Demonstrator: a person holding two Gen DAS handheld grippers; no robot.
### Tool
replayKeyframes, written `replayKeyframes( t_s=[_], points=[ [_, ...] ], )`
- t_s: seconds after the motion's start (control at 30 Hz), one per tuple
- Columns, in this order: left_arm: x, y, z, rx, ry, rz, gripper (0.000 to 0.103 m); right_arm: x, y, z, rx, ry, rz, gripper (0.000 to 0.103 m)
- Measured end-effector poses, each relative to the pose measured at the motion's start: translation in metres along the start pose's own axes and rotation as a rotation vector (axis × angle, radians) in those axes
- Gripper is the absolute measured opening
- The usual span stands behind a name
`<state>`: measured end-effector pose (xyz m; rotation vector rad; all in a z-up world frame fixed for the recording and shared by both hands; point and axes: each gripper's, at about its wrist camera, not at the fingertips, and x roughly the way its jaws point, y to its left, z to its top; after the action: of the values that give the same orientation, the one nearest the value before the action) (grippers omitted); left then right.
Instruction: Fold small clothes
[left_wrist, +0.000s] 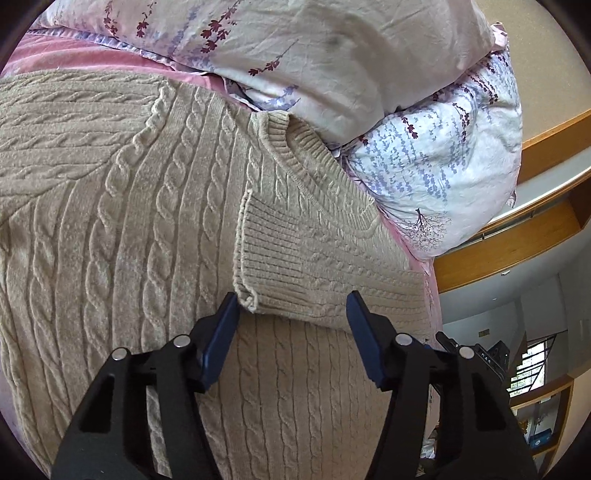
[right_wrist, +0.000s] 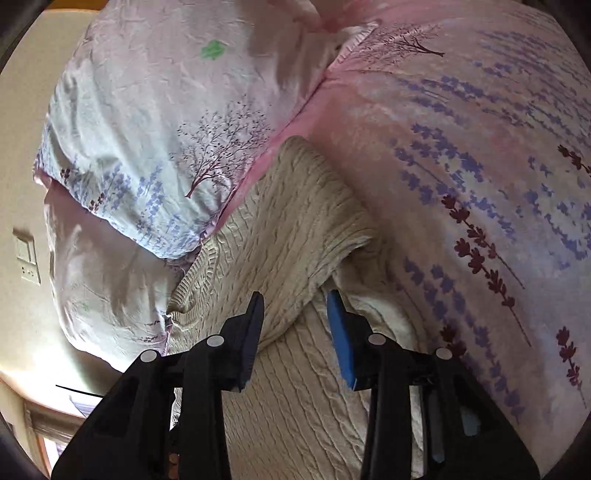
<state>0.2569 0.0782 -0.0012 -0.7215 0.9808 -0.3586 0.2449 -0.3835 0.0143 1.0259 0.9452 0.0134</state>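
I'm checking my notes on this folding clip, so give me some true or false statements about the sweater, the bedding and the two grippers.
1. The garment is a beige cable-knit sweater. True.
2. The sweater lies on a bare wooden table. False: it lies on a pink floral bedsheet.
3. A sleeve's ribbed cuff is folded over the sweater's body. True.
4. The left gripper is clamped shut on the cuff. False: its blue pads stand apart, the cuff's end between them unpinched.
5. A floral pillow sits just beyond the sweater's neckline. True.
6. The right gripper holds a sock. False: its jaws are open over a sweater fold.
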Motion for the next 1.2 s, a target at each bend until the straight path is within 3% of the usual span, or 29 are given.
replayKeyframes(
  t_s=[0.13, 0.23, 0.33, 0.4, 0.47, 0.57, 0.67, 0.83, 0.87, 0.93, 1.0, 1.03, 1.1, 1.2],
  points=[
    [0.006, 0.0, 0.006, -0.013, -0.003, 0.025, 0.048, 0.006, -0.006, 0.005, 0.015, -0.031, -0.035, 0.033],
    [0.013, 0.0, 0.014, -0.022, 0.0, 0.038, 0.036, 0.008, -0.009, 0.01, 0.026, -0.067, -0.03, 0.025],
    [0.021, 0.0, 0.024, 0.003, 0.004, 0.067, 0.012, 0.01, -0.003, 0.012, -0.008, -0.095, -0.034, 0.011],
    [0.019, -0.003, 0.032, 0.031, -0.011, 0.067, 0.008, 0.005, 0.002, 0.009, -0.023, -0.121, -0.003, 0.009],
    [0.007, -0.008, 0.039, 0.078, -0.066, 0.056, 0.007, -0.004, 0.009, 0.004, -0.065, -0.157, 0.028, 0.009],
    [-0.005, -0.008, 0.047, 0.13, -0.125, 0.106, 0.007, -0.001, 0.011, -0.005, -0.1, -0.139, -0.016, 0.009],
    [0.002, 0.003, 0.049, 0.129, -0.093, 0.167, 0.007, 0.016, 0.0, -0.013, -0.077, -0.083, -0.071, 0.009],
    [0.01, 0.006, 0.045, 0.166, -0.074, 0.211, 0.011, 0.013, 0.005, -0.021, -0.106, -0.093, -0.102, 0.009],
    [0.008, 0.005, 0.045, 0.166, -0.071, 0.206, 0.012, 0.01, 0.008, -0.023, -0.124, -0.087, -0.123, 0.011],
    [-0.003, 0.004, 0.043, 0.157, -0.078, 0.176, 0.022, 0.002, 0.017, -0.029, -0.161, -0.097, -0.163, 0.03],
    [-0.024, 0.01, 0.037, 0.149, -0.104, 0.143, 0.042, -0.01, 0.031, -0.037, -0.229, -0.144, -0.181, 0.041],
    [-0.036, 0.014, 0.033, 0.141, -0.124, 0.134, 0.046, -0.014, 0.042, -0.042, -0.283, -0.171, -0.19, 0.041],
    [-0.063, 0.027, 0.024, 0.118, -0.162, 0.129, 0.049, -0.012, 0.07, -0.051, -0.414, -0.18, -0.205, 0.043],
    [-0.108, 0.057, 0.008, 0.049, -0.226, 0.137, 0.049, 0.018, 0.111, -0.07, -0.597, -0.101, -0.228, 0.044]
  ],
)
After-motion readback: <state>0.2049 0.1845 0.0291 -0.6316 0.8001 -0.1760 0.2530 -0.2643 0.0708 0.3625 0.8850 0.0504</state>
